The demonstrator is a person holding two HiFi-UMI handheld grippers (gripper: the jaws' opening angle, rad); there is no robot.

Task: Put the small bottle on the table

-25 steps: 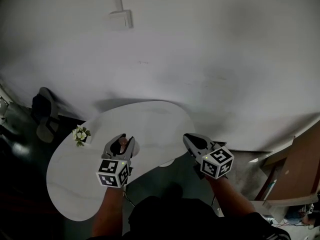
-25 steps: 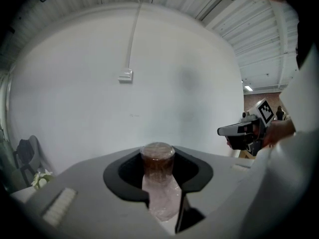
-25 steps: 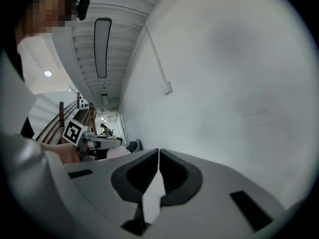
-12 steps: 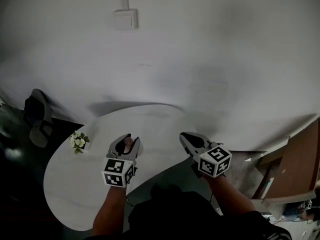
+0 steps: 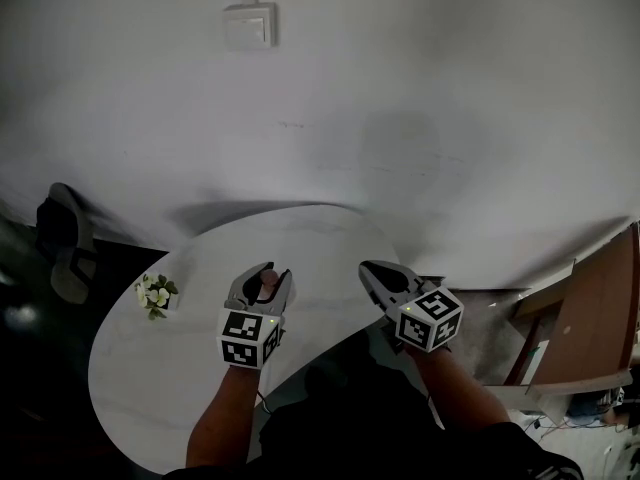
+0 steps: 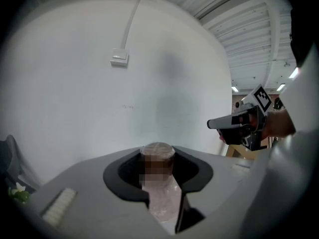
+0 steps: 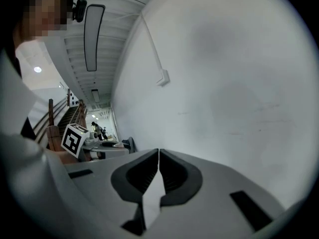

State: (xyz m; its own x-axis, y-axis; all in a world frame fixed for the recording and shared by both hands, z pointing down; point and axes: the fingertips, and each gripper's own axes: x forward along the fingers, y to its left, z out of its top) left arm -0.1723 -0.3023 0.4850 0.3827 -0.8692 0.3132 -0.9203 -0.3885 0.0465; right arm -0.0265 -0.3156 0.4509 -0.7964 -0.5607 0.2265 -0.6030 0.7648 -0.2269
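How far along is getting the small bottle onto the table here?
Done: the left tongs are clamped on the small bottle. In hand: it is held over the white table, apparently not touching it. Left: lower it, set it down, release. The right tongs are shut and empty.

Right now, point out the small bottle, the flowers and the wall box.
small bottle (image 6: 157, 152): left gripper view, on its cap.
flowers (image 5: 156, 293): head view, on the white blooms.
wall box (image 5: 248, 25): head view, on its front face.
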